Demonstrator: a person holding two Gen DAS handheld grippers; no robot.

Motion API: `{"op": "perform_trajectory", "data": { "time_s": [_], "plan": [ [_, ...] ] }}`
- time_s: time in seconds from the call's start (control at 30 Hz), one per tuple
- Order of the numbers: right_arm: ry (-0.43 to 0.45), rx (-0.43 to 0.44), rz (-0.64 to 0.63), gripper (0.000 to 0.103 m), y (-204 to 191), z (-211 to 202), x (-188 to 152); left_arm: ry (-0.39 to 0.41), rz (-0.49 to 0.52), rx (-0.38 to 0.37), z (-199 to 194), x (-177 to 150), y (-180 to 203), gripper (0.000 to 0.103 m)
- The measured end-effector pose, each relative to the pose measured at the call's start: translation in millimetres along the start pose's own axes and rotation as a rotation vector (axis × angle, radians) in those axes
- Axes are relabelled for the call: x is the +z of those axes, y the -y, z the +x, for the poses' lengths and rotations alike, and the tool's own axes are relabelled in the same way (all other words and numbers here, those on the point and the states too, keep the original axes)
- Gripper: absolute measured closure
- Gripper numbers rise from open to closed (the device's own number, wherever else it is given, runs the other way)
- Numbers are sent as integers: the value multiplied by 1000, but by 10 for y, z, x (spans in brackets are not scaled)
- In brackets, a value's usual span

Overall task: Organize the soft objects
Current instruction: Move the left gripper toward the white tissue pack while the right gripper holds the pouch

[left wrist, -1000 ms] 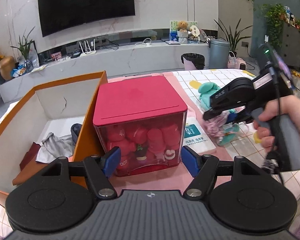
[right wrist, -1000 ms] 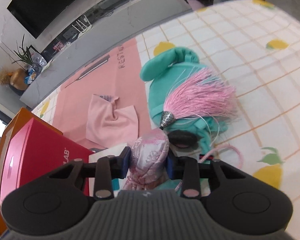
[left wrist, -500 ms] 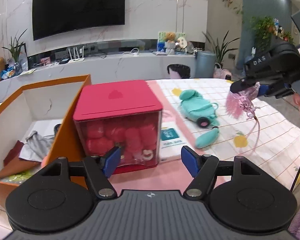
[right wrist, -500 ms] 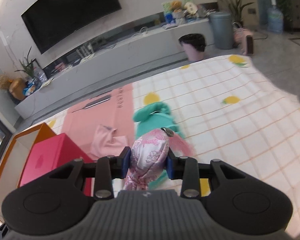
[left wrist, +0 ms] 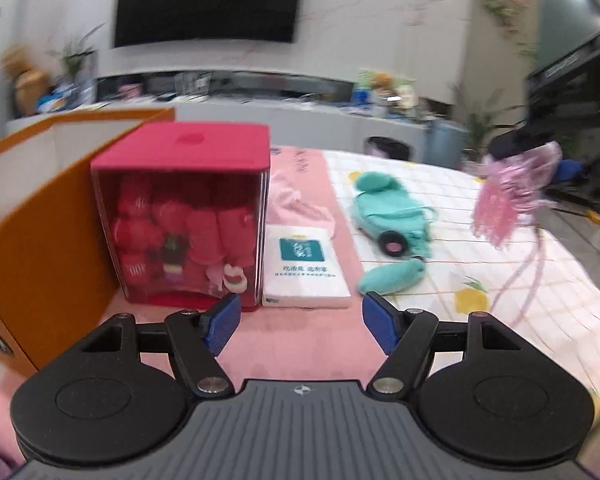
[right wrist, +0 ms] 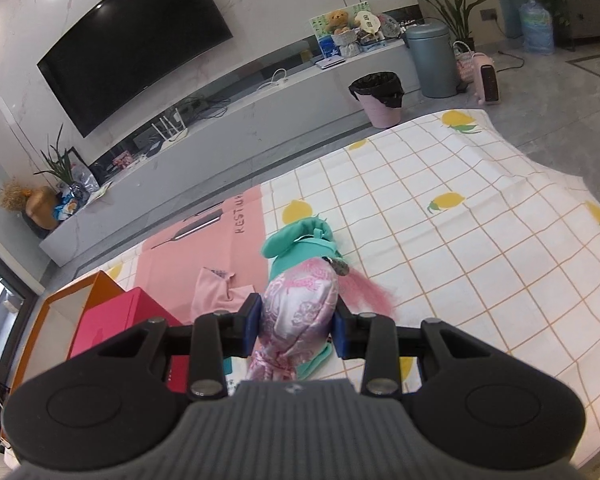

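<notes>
My right gripper (right wrist: 296,330) is shut on a pink silk sachet (right wrist: 300,312) with a pink tassel (right wrist: 368,292), held high above the table. In the left wrist view the sachet and its tassel (left wrist: 500,208) hang at the right under the right gripper (left wrist: 556,152). My left gripper (left wrist: 300,320) is open and empty, low over the pink mat, in front of the red box of plush toys (left wrist: 184,216). A teal plush toy (left wrist: 392,216) lies on the checked cloth; it also shows in the right wrist view (right wrist: 300,244).
An orange storage box (left wrist: 48,216) stands at the left, beside the red box. A white tissue pack (left wrist: 304,268) lies right of the red box. A pink cloth (right wrist: 220,292) lies on the pink mat (right wrist: 204,248). The lemon-print tablecloth (right wrist: 460,240) covers the right side.
My right gripper has risen higher with the sachet, its tassel swinging right. My left gripper has shifted, so the red box now sits further left in its view.
</notes>
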State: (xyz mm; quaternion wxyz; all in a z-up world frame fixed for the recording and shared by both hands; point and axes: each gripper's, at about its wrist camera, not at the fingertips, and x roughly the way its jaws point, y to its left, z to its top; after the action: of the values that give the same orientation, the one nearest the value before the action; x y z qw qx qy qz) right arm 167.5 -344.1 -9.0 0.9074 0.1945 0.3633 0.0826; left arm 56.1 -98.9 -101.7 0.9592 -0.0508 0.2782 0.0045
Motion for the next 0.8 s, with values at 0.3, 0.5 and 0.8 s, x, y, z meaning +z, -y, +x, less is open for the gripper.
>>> {"op": "perform_trajectory", "data": {
  "time_s": [0.3,0.5,0.8],
  "plan": [
    [-34,55,52,67,154,57,16,-47,-121,204,544,-127,309,16],
    [-53,77,82,67,206,109,27,-47,-124,272,727,-130,367,15],
    [-66,85,87,67,220,112,23,-19,-182,273,873,-99,529,16]
  ]
}}
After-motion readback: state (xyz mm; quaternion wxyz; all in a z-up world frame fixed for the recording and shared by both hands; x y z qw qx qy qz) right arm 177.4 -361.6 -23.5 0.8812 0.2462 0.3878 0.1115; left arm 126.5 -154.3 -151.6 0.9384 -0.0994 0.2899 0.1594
